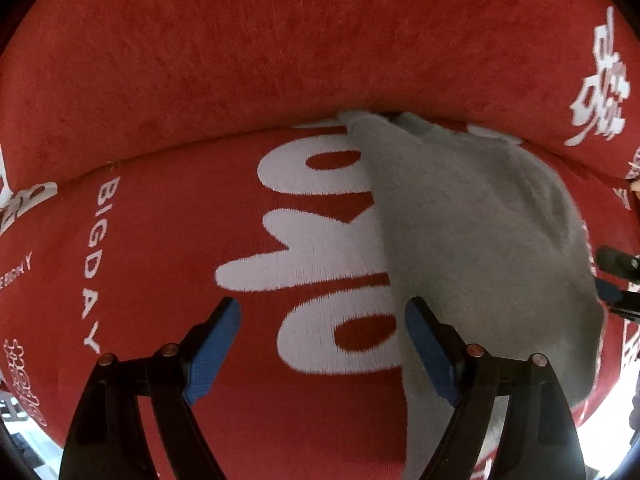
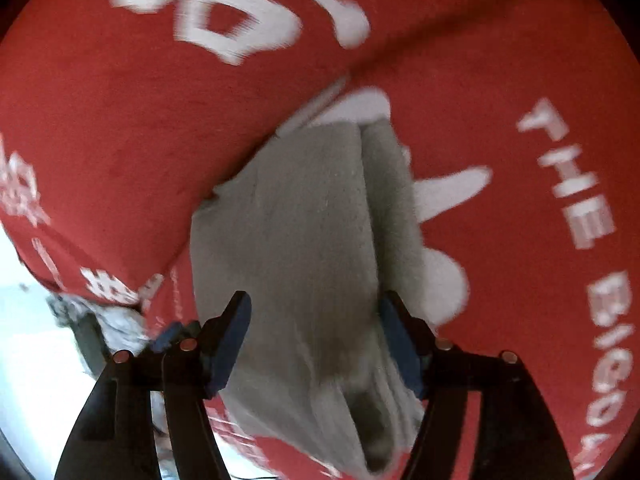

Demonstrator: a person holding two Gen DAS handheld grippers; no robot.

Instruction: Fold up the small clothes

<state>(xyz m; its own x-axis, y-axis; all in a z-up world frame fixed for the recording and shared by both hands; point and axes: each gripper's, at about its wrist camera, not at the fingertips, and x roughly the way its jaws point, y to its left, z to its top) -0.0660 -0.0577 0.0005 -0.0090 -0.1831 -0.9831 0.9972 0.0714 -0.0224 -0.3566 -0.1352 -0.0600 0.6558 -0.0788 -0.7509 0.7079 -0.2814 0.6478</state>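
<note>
A small grey garment [image 1: 480,240] lies folded on a red seat cushion [image 1: 160,260] with big white lettering. My left gripper [image 1: 322,306] hangs open and wide above the cushion. Its right finger is over the garment's left edge and nothing is between its pads. In the right wrist view the same grey garment [image 2: 300,220] shows a folded layer along its right side. My right gripper [image 2: 315,298] stands partly open with the near end of the garment between its fingers, and the pads do not press on it. The right gripper's tip [image 1: 616,280] also shows at the left wrist view's right edge.
A red backrest [image 1: 280,40] with white print rises behind the seat. The cushion's front edge [image 1: 592,412] drops to a bright floor. A crumpled pale patterned cloth [image 2: 112,320] lies off the cushion's side, at the lower left of the right wrist view.
</note>
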